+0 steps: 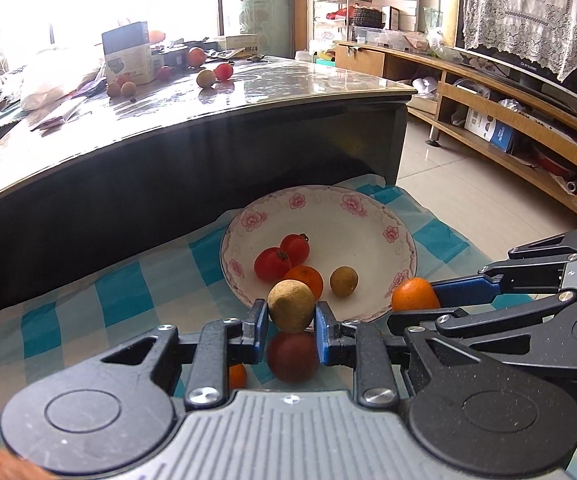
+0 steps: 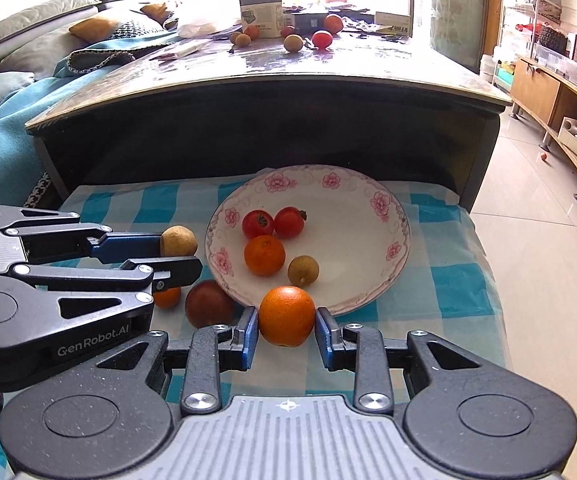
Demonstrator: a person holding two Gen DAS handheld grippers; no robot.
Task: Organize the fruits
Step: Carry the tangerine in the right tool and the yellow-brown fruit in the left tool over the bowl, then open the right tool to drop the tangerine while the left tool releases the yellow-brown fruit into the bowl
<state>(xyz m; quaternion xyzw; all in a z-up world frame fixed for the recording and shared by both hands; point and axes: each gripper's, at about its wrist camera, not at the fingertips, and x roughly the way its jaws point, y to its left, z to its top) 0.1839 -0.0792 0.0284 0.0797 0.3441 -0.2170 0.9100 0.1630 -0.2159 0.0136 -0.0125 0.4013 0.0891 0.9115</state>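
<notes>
Left gripper point(image 1: 291, 320): clamped on a brown fruit point(image 1: 291, 305), at the plate's point(image 2: 388, 280) near rim. Right gripper point(image 2: 287, 330): clamped on an orange point(image 2: 287, 315), same rim. Plate holds two tomatoes point(image 2: 257, 223), one orange, one small brown fruit; its right half bare. On the checked cloth point(image 2: 448, 280): one dark red fruit point(image 2: 208, 303), one small orange.

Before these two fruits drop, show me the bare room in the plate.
The plate's right half and far side are bare white. Crowded: the left-centre, where two tomatoes, an orange and a longan cluster. The near rim is blocked by both grippers' fruit.
</notes>
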